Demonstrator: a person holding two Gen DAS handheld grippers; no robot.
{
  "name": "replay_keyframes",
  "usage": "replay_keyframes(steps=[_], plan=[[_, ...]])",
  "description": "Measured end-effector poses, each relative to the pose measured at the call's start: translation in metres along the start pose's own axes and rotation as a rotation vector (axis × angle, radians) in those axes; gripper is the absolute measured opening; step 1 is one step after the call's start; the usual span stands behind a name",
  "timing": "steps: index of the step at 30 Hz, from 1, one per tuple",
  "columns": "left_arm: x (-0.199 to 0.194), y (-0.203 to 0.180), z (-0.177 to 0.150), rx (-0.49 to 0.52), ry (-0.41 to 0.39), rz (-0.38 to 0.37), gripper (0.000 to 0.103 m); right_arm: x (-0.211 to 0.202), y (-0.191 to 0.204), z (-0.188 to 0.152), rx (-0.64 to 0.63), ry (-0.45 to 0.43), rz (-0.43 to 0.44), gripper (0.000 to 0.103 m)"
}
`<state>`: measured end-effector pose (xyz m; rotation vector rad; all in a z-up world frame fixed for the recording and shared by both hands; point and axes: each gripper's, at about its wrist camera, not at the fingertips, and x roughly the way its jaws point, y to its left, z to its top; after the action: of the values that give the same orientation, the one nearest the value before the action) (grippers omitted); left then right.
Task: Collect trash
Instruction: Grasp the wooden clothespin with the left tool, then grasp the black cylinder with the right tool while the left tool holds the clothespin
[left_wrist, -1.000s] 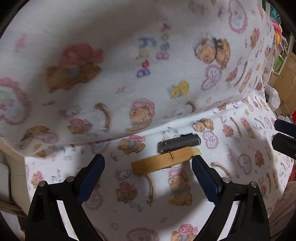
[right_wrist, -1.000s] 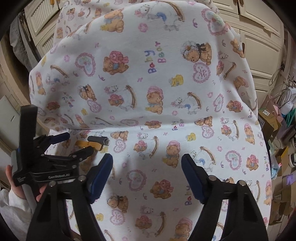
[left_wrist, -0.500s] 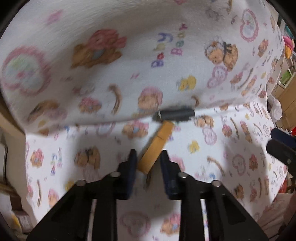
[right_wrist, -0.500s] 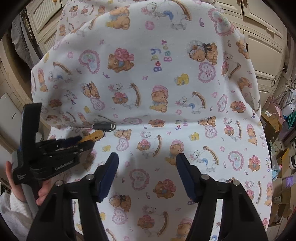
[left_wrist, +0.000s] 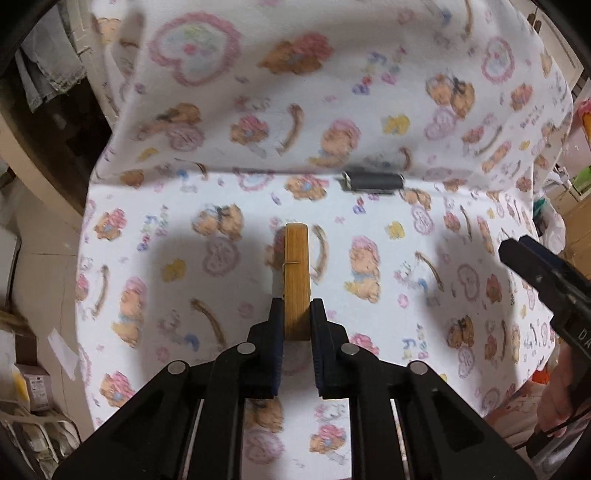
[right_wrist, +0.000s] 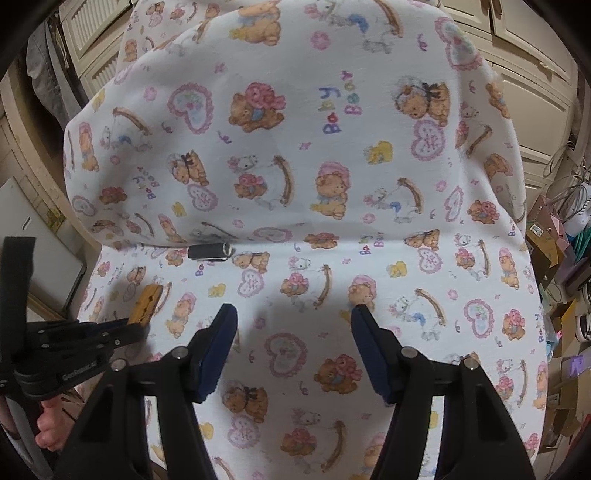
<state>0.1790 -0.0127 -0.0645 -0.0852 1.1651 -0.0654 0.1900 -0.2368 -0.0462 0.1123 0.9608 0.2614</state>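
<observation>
One printed cover, white with teddy bears and hearts, is draping the whole chair, back and seat. Just above that cover's seat part, the right gripper is hovering with its jaws spread wide and nothing between them. Toward the seat's left edge, the left gripper is clamping the wooden clothespin, which is sticking forward over the fabric. Along the cover's crease between seat and backrest, a small dark cylinder is lying sideways.
</observation>
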Motion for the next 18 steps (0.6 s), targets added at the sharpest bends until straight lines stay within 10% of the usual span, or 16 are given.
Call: replay_keyframes(steps=[18], plan=[[-0.01, 0.063, -0.002, -0.065, 0.034, -0.029, 0.012, 0.072, 0.092, 0.028, -0.027, -0.054, -0.068, 0.092]])
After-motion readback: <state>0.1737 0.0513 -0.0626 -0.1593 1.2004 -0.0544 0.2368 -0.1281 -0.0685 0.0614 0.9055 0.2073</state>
